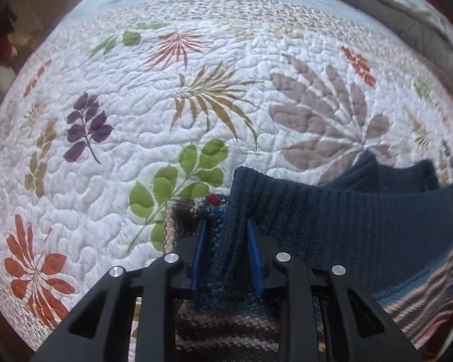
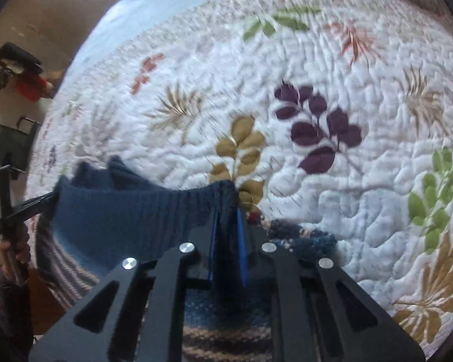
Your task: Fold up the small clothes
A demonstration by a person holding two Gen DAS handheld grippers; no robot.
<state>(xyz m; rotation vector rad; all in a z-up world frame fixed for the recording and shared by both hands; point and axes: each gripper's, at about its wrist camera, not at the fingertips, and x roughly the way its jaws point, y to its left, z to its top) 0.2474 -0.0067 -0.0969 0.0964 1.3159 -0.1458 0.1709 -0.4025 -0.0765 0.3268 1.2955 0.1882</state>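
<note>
My left tongs [image 1: 226, 235] and right tongs [image 2: 226, 226] each pinch a corner of the knit sweater's navy ribbed hem [image 1: 332, 214], stretching it taut over the quilt [image 1: 136, 105] for folding.

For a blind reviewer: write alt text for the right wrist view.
The right gripper pinches the ribbed edge of a navy blue knitted garment with striped body above a white quilted bedspread with leaf prints. The left gripper holds its far edge.

Soft daylight, fisheye curvature, dark vignetted corners, slight motion blur
</note>
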